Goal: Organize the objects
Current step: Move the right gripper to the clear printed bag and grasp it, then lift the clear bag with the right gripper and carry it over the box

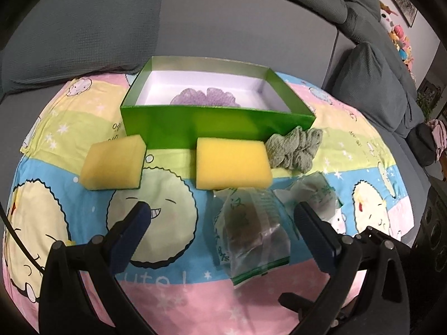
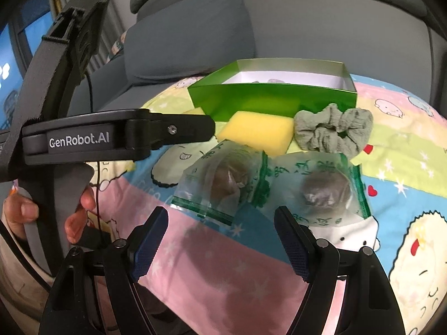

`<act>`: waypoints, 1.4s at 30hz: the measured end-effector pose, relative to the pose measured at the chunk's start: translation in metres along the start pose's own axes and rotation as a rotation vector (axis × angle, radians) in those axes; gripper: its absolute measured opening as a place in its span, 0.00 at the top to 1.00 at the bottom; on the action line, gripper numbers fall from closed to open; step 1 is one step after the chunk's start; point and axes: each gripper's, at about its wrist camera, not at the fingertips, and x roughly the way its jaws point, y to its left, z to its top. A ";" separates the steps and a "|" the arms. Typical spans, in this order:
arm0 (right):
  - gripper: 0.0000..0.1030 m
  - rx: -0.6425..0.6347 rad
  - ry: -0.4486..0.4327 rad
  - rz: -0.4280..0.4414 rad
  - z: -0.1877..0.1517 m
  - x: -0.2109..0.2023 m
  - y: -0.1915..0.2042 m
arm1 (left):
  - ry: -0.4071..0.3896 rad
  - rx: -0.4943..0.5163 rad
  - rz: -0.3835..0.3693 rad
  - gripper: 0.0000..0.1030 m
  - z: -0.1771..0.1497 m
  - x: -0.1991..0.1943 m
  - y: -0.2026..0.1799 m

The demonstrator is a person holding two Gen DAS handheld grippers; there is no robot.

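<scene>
A green box stands on the cartoon sheet with a purple scrunchie inside. In front of it lie two yellow sponges and a green scrunchie. Two clear packets with brown contents lie nearer. My left gripper is open above the left packet; the other packet is beside its right finger. My right gripper is open just short of both packets, touching neither. From the right wrist the box, one sponge and the green scrunchie also show.
Grey sofa cushions rise behind the box and along the right. The left tool's black housing and the hand holding it fill the left of the right wrist view. Plush toys sit far right.
</scene>
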 end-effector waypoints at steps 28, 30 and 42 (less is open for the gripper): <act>0.23 0.042 0.027 0.100 0.008 0.050 -0.006 | 0.208 0.042 -0.099 0.17 -0.013 0.050 -0.008; 0.23 0.009 0.008 0.096 0.006 0.050 -0.002 | 0.222 0.057 -0.100 0.20 -0.016 0.054 -0.012; 0.47 0.039 -0.042 0.092 0.006 0.053 -0.009 | 0.174 0.082 -0.091 0.38 -0.020 0.043 -0.019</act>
